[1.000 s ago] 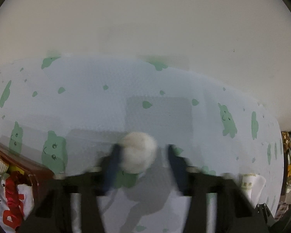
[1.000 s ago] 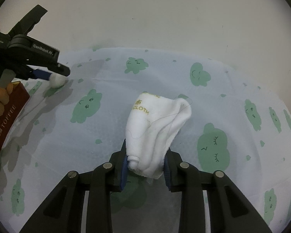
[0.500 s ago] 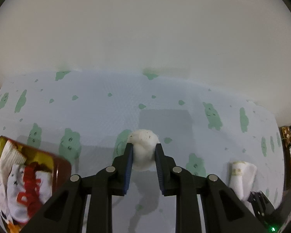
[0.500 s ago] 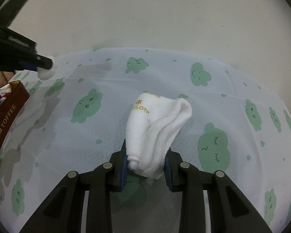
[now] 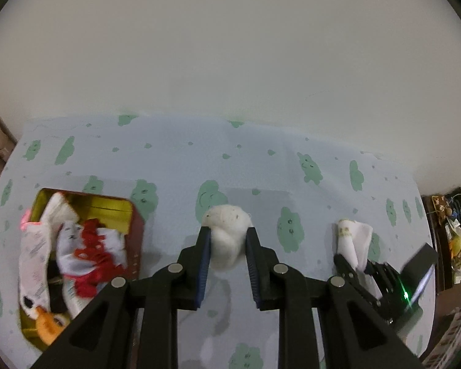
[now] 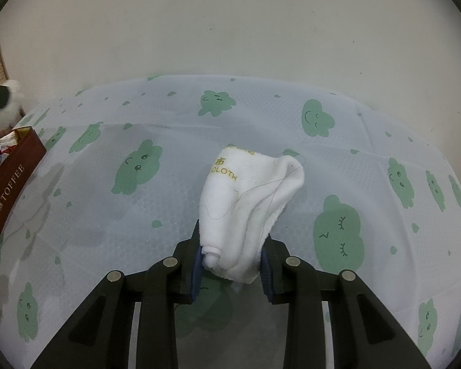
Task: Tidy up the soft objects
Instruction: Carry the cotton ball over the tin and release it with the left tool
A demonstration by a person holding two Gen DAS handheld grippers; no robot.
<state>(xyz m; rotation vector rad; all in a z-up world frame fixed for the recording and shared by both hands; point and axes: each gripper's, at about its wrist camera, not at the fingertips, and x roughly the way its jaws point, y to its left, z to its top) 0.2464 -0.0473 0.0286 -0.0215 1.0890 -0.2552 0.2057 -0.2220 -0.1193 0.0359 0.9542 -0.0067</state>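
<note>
My left gripper is shut on a white fluffy ball and holds it in the air above the cloth-covered table. The same ball shows at the far left edge of the right wrist view. A dark red toffee tin with a gold inside lies low on the left, filled with socks and soft toys. My right gripper is shut on a folded white cloth with yellow lettering that rests on the table. In the left wrist view that cloth and the right gripper sit at the right.
A pale tablecloth printed with green cloud faces covers the table, and a plain wall rises behind it. The tin's side lies along the left edge of the right wrist view. Cluttered shelves stand past the table's right end.
The left gripper closed on the white ball and lifted it off the table, pulling back and leftward so the tin came fully into its view. The right gripper and cloth stayed still.
</note>
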